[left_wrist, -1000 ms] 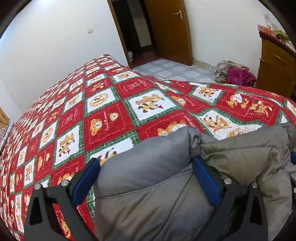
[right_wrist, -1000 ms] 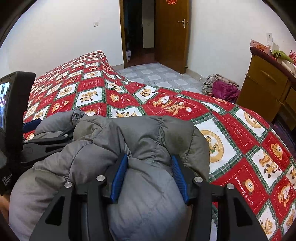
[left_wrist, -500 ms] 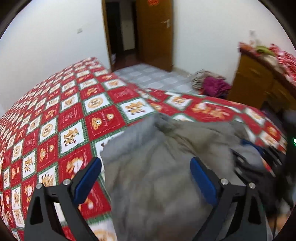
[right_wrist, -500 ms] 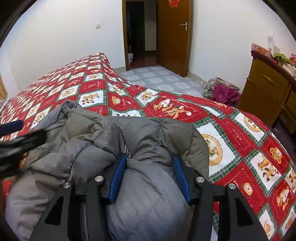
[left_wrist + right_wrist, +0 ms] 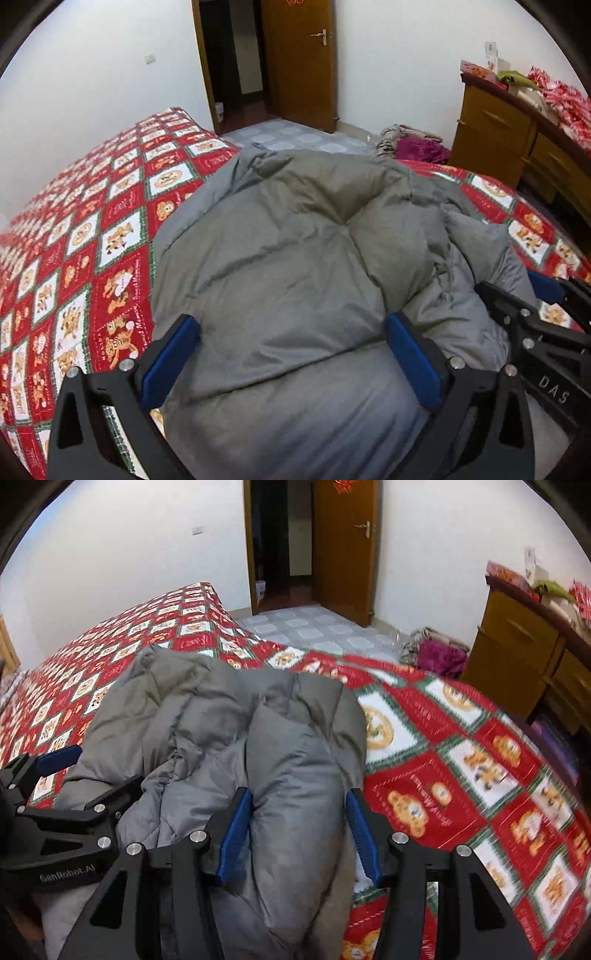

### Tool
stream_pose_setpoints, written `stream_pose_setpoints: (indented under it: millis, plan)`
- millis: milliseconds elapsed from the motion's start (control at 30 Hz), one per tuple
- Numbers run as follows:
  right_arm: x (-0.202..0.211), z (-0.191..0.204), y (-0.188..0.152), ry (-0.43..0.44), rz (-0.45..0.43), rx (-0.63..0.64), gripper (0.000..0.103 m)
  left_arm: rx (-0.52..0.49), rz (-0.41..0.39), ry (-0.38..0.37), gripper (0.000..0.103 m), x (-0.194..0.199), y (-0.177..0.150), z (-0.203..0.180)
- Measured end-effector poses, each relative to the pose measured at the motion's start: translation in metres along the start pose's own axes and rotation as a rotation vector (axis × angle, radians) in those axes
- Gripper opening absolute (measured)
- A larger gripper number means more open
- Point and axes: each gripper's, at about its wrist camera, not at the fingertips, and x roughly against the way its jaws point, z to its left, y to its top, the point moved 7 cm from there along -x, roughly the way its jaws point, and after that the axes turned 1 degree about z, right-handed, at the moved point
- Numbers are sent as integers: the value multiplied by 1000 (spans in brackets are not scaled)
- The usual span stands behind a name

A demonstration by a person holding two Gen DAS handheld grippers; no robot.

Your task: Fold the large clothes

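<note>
A puffy grey down jacket [image 5: 295,251] lies bunched on the bed, and also shows in the right wrist view [image 5: 229,731]. My left gripper [image 5: 291,354] is wide open, its blue pads on either side of a thick bulge of the jacket. My right gripper [image 5: 299,830] is shut on a thick fold of the jacket at its right side. The right gripper also appears at the right edge of the left wrist view [image 5: 532,310]. The left gripper appears at the left of the right wrist view [image 5: 66,786].
The bed has a red, green and white bear-print cover [image 5: 92,236]. A wooden dresser [image 5: 528,657] stands at the right. A pile of clothes [image 5: 436,650] lies on the tiled floor by an open wooden door [image 5: 347,546].
My left gripper has swung right and back over the jacket, jaws still wide. The jacket's left part has spread flatter. My right gripper keeps its hold and has shifted slightly.
</note>
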Motion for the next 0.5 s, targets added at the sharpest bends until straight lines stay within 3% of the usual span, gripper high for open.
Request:
stream_pose_setpoints:
  millis: [100,500]
  plan:
    - [-9,2,-4,-7,1,-11,54,-29,-10,52,103,0,0,-3]
    - [-28,-1,-12,-24,-13,-75,59,-26,-1,103,103,-10,-2,-1]
